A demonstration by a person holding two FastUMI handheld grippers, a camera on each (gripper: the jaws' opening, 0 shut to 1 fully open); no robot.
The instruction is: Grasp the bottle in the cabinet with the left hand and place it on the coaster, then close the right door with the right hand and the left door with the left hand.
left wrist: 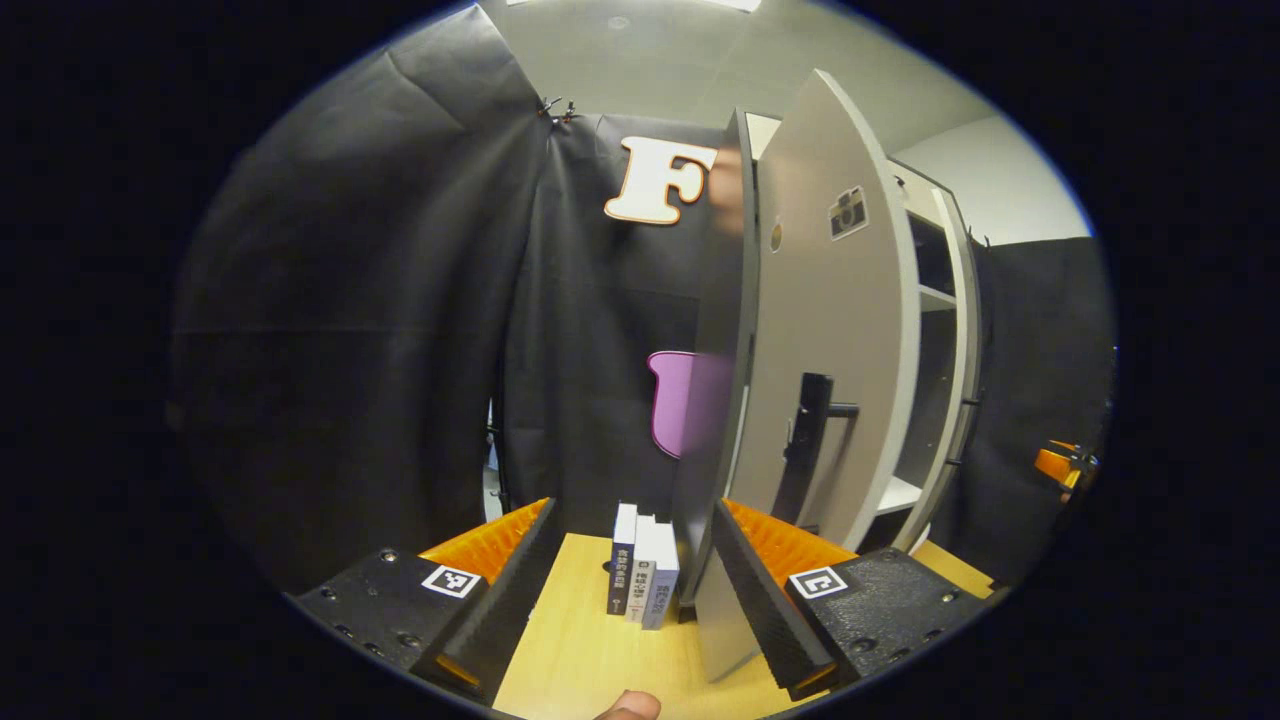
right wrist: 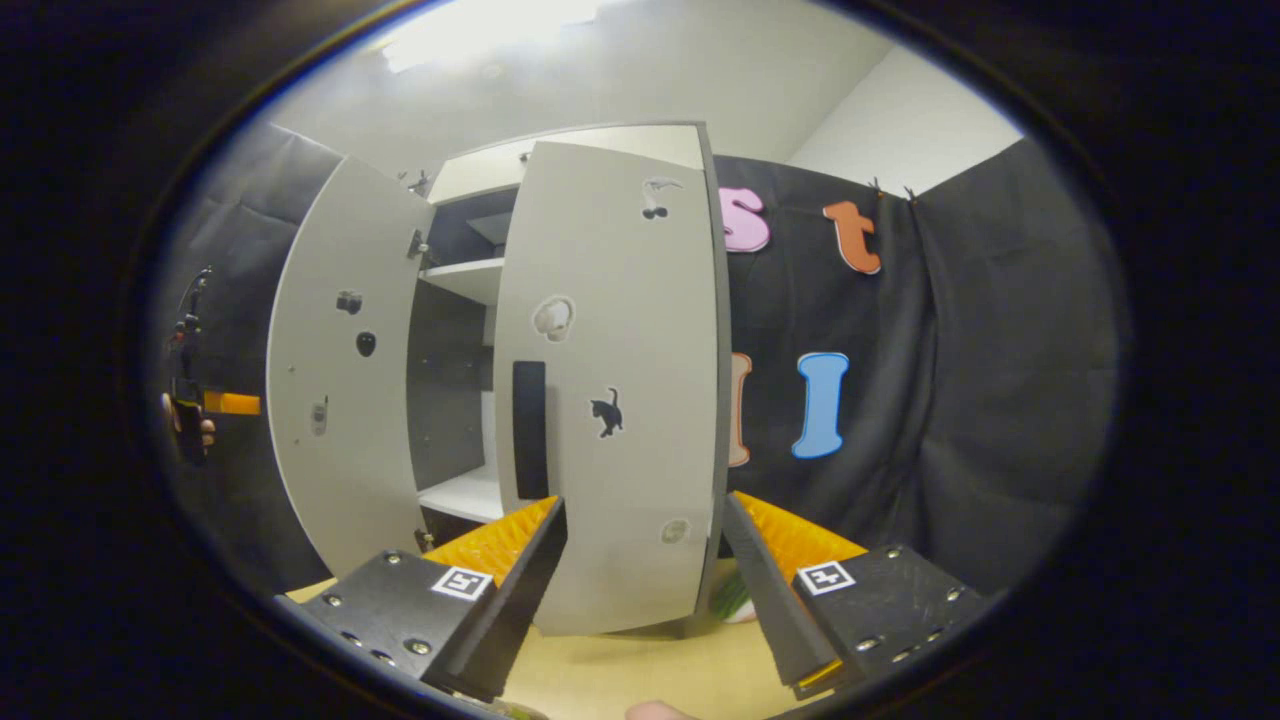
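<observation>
Both doors ajar. Right gripper (right wrist: 640,590) open before right door (right wrist: 610,400); left gripper (left wrist: 630,590) open by left door (left wrist: 830,350). Risk: glancing push, door rebounding.

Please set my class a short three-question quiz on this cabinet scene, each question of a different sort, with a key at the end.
1. True or false: both cabinet doors are fully shut.
2. Multiple choice: what stands on the wooden table beside the left door? A) books B) a kettle C) a plate
3. Fill in: the right gripper has its jaws ____, with the right door just ahead.

Key:
1. False; shelves show between the doors.
2. A, the books.
3. open
</observation>
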